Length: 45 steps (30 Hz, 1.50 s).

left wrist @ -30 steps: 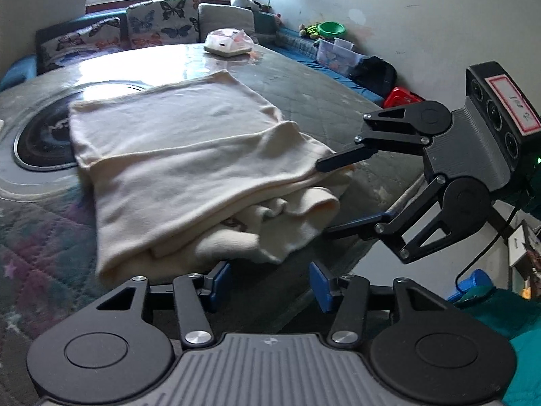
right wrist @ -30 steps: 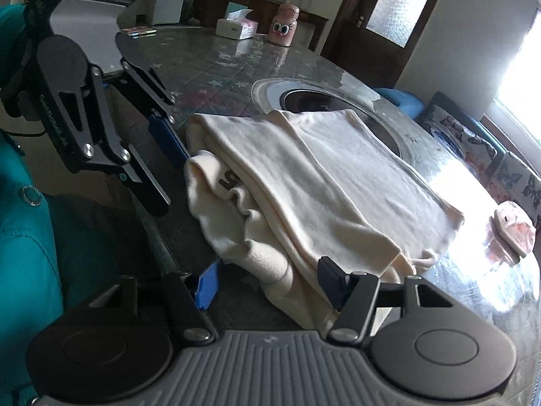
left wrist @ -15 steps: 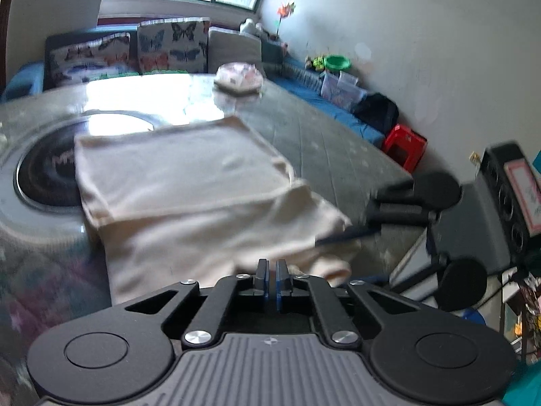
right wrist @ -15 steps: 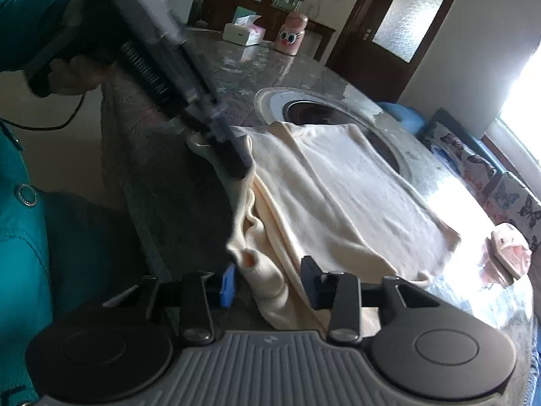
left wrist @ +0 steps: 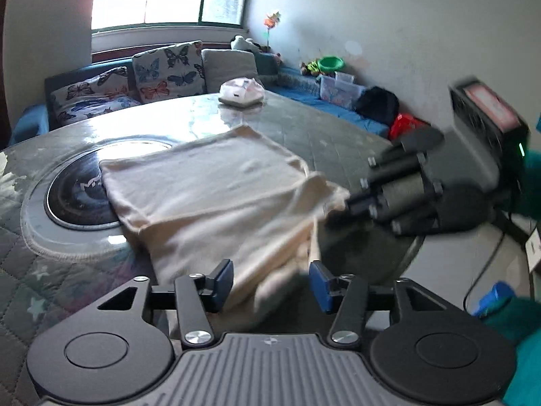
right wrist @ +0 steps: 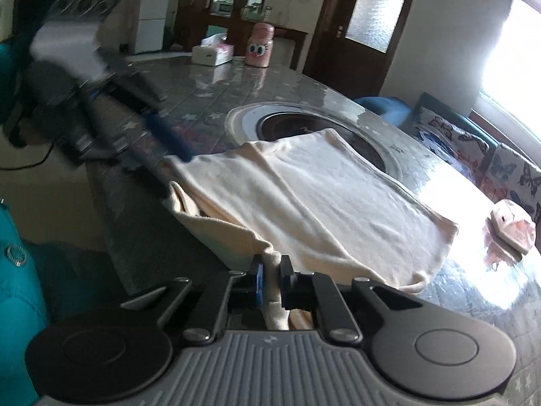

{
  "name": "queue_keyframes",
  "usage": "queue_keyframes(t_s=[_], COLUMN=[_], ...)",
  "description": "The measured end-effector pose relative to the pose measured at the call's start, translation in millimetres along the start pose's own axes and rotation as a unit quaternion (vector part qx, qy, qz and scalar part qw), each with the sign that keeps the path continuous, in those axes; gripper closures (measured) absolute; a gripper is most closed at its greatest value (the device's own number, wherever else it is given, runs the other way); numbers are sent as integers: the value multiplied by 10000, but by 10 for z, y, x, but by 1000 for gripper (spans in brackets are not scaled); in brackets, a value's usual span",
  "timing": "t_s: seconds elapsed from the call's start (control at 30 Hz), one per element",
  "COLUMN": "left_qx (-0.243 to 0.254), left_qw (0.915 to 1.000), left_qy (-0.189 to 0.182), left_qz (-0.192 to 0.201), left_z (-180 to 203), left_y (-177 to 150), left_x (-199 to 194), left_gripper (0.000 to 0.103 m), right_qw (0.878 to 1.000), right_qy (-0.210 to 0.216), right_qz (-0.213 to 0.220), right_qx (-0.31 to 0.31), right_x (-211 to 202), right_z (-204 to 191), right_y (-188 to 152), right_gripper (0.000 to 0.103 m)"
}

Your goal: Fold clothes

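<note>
Cream garment point(left wrist: 216, 189) lies part-folded on the counter point(left wrist: 321, 135), near edge bunched in layers by the counter rim; looks soft, light, limp knit, prob. sags & slips layer on layer, not fragile; left hand-held gripper point(left wrist: 270, 279) has fingers apart w/ the near fold between them, not yet pinched; right hand-held gripper point(right wrist: 270, 279) is clamped on a corner tuft of the garment; best hold, I'd judge: pinch all layers at the two near corners, keep edge taut btw. grippers so fold stays square.
</note>
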State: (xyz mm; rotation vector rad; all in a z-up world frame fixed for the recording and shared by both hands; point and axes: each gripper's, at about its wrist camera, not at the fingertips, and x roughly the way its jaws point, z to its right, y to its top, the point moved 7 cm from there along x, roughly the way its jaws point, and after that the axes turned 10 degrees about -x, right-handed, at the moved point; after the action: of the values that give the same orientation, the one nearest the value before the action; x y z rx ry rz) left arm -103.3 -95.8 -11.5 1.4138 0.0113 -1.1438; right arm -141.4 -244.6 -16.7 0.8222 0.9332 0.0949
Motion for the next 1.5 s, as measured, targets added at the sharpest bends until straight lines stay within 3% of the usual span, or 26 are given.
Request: queue_keyframes(t_s=[0.2,0.27,0.3,0.33,0.37,0.47,0.5,0.6,0.7,0.8,0.93,1.07,1.17,1.23,1.3,1.5], left_qx=[730,977,1016,976,897,698,639,506,355,174,346,676,938,974,835,653], left_qw=[9968,9942,9938,9943,9951,9968,9973,9981,9989,9995,9987,9964,9939,9938,9954,9978], left_qy=[324,419,435,420,394,350,336,315,293,266,376,516,570,537,459,131], left_qz=[101,159,138,97,93,152,163,148,123,67,56,61,43,49,37,19], left_z=[120,141,139,124,104,50,34,-3,-23,-53,-40,-34,-18,-20,-39,42], left_y=[-70,-76,-80,-78,-69,-5,16,56,49,4,-57,-106,-148,-153,-138,-163], left_x=[182,274,318,353,361,350,345,349,364,361,326,328,352,345,314,65], left_gripper=[47,59,74,82,85,89,89,89,88,82,64,60,63,84,90,93], right_qw=[9998,9998,9998,9998,9998,9999,10000,10000,9999,9999,10000,9999,9998,9997,9996,9990], right_qy=[2,12,22,33,44,67,55,46,7,-3,-23,-56,-70,-70,-71,52], right_qz=[-2,-17,-24,-27,-20,10,18,-13,-64,-52,9,80,111,152,222,429], right_qx=[215,218,219,212,191,130,68,-73,-92,-98,-8,83,126,151,179,119], right_x=[35,41,43,41,34,-5,-17,-15,30,53,31,-6,-20,-38,-77,-331], right_z=[102,93,85,74,58,1,-26,-98,-129,-135,-91,-53,-53,-60,-72,-144], right_y=[39,32,27,22,16,-3,-10,-40,-78,-82,-47,-15,-7,6,30,131], right_gripper=[96,96,96,95,94,81,72,64,68,88,93,94,95,95,96,96])
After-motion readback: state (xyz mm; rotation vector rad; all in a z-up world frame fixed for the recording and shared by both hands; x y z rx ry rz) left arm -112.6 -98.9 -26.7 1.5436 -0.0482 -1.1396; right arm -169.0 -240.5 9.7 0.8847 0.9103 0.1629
